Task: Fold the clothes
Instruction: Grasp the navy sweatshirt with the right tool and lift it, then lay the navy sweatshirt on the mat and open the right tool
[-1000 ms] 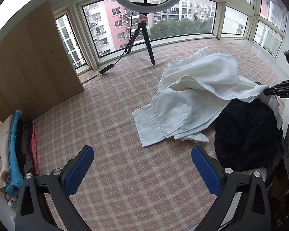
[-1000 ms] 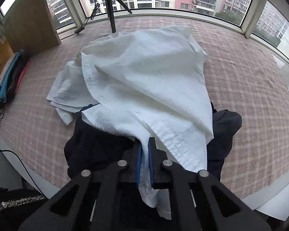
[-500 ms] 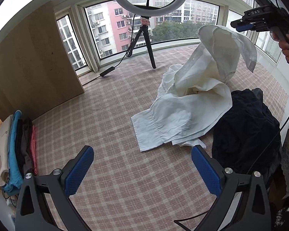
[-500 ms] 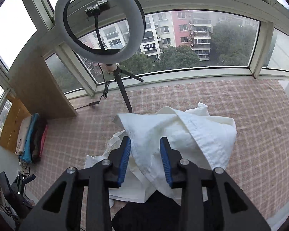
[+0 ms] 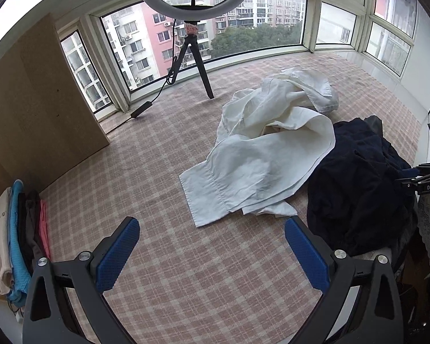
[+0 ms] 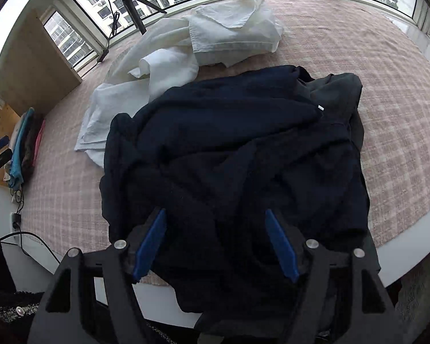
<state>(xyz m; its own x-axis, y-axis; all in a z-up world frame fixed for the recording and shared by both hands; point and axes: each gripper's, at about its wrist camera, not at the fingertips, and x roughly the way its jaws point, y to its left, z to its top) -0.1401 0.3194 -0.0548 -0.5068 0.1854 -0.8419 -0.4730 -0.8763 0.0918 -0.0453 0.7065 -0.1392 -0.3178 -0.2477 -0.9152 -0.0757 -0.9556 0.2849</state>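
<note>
Left wrist view: the left tool [image 5: 212,253] hangs spread and empty; the crumpled white cotton shirt [image 5: 266,154] lies ahead, slightly right.

Right wrist view: the right tool [image 6: 215,246] is opening, gripping nothing, directly over the heaped dark navy garment [image 6: 235,149], making it the nearer tool.

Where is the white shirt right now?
The white shirt lies crumpled on the checked mat, mid-right in the left wrist view, touching the dark garment to its right, with the ring light tripod behind it.
</note>
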